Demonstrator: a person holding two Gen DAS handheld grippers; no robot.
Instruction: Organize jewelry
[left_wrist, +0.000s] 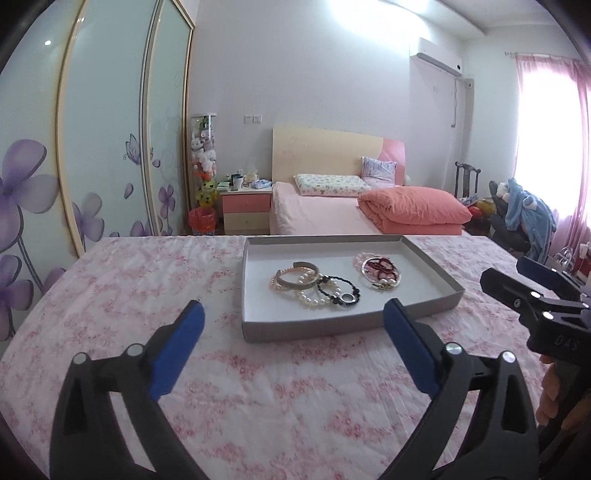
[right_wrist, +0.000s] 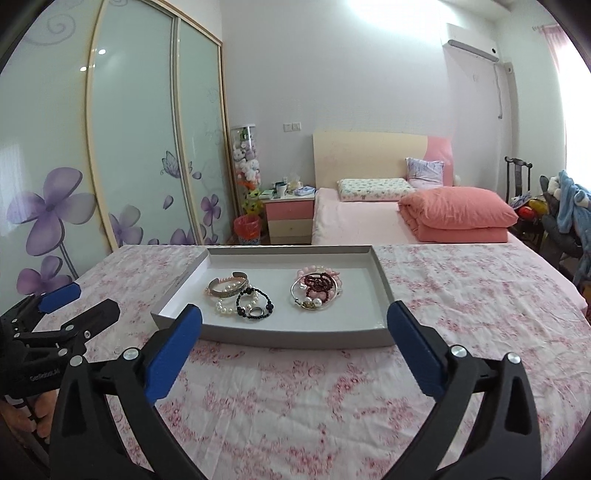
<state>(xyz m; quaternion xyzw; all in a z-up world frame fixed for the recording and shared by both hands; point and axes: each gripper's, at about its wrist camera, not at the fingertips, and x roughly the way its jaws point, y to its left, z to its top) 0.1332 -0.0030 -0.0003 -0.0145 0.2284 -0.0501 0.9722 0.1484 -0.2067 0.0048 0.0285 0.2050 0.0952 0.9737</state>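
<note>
Jewelry: two loose heaps lie inside the shallow grey tray, which sits on the pink flowered cloth.
Left heap: a metal cuff, pearl bracelets and a black bead bracelet, overlapping one another.
Right heap: dark red beads tangled with pink beads and a thin silver bangle, set apart from the left heap by bare tray floor.
Tray axis: its long side runs across the view, the near wall facing both tools.
Direction: both heaps lie ahead of the tools and beyond the near wall.
Left gripper: spread wide, nothing between the jaws, just short of the tray; the left heap sits nearer its line.
Right gripper: likewise spread and empty; the right heap looks the closer pick, judging by position.
</note>
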